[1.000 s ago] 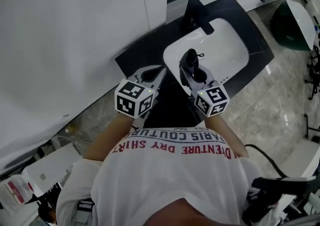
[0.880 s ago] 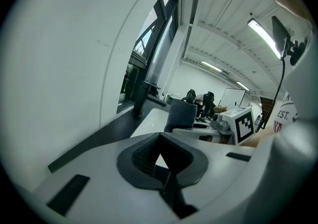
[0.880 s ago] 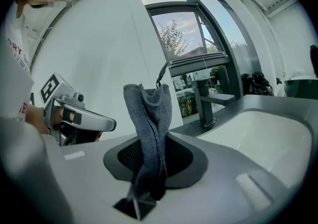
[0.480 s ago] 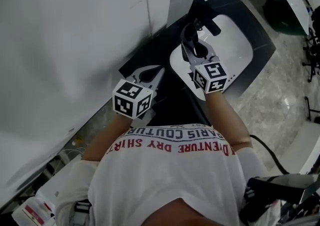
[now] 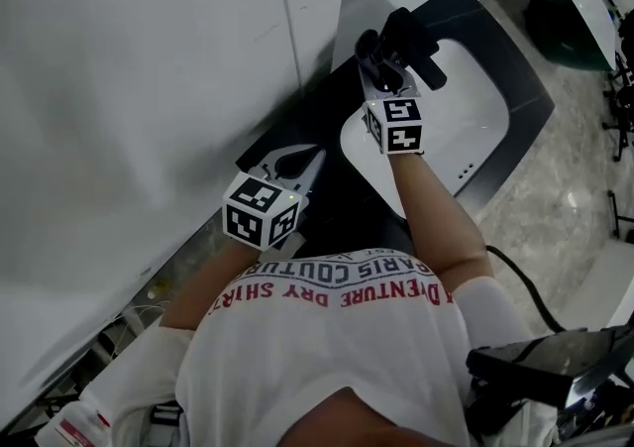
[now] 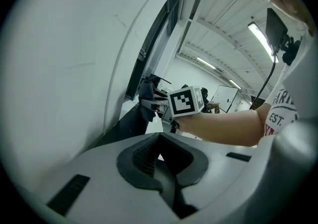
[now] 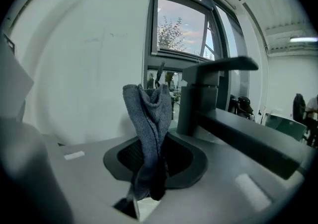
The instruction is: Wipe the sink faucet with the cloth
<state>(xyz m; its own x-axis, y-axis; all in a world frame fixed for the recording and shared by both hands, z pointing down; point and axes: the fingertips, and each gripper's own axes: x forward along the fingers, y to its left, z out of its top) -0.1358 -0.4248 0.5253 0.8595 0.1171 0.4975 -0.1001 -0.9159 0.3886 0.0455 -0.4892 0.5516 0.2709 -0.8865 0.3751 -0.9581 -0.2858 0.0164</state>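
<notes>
Grey knitted cloth (image 7: pixel 149 128) stands bunched upright between the jaws of your right gripper (image 7: pixel 151 161), which are closed on its lower end (the right gripper view shows the pinch plainly). You hold that gripper up at the faucet (image 7: pixel 211 96), a dark, square-edged fitting at the back of the white sink (image 5: pixel 480 123). The cloth sits just beside the faucet's upright body, to its left in the right gripper view; whether the two touch cannot be told. Your left gripper (image 5: pixel 299 158) hangs over the dark counter (image 5: pixel 287 113) beside the sink's near corner, well apart from the faucet, with its jaws together and nothing between them. A white wall panel (image 5: pixel 149 68) fills the left of the head view.
</notes>
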